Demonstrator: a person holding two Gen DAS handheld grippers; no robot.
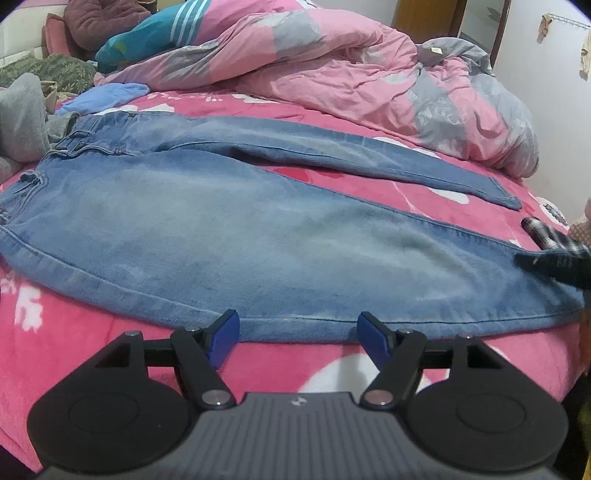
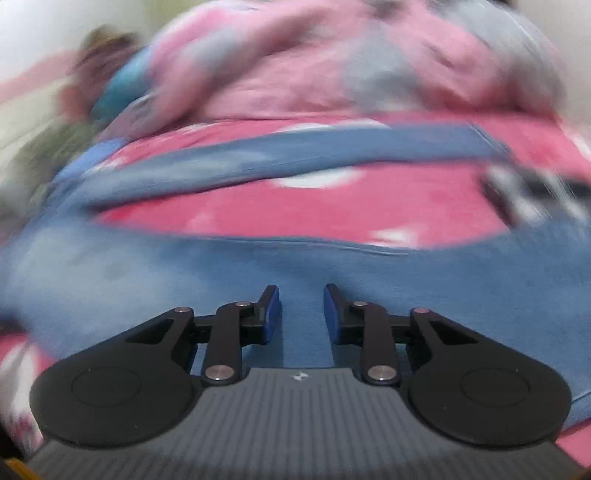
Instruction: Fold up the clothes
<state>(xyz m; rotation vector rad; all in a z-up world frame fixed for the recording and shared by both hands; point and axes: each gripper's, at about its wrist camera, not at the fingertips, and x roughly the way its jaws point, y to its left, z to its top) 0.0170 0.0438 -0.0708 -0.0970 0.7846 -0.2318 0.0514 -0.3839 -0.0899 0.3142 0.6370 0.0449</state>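
Observation:
A pair of light blue jeans [image 1: 258, 236] lies flat on the pink flowered bed sheet [image 1: 92, 350], waistband at the left and the two legs spread apart toward the right. My left gripper [image 1: 298, 317] is open at the near edge of the closer leg, its blue pads either side of the hem seam with no cloth between them. The right wrist view is blurred. There my right gripper [image 2: 301, 291] hovers over the jeans [image 2: 184, 273] with a narrow gap between its pads, and I see no cloth pinched.
A rumpled pink and grey quilt [image 1: 351, 74] fills the back of the bed. Grey clothing [image 1: 22, 122], a blue cloth [image 1: 107, 96] and a teal striped garment [image 1: 155, 33] lie at the far left. A black-and-white checked cloth [image 1: 535, 230] sits by the leg ends.

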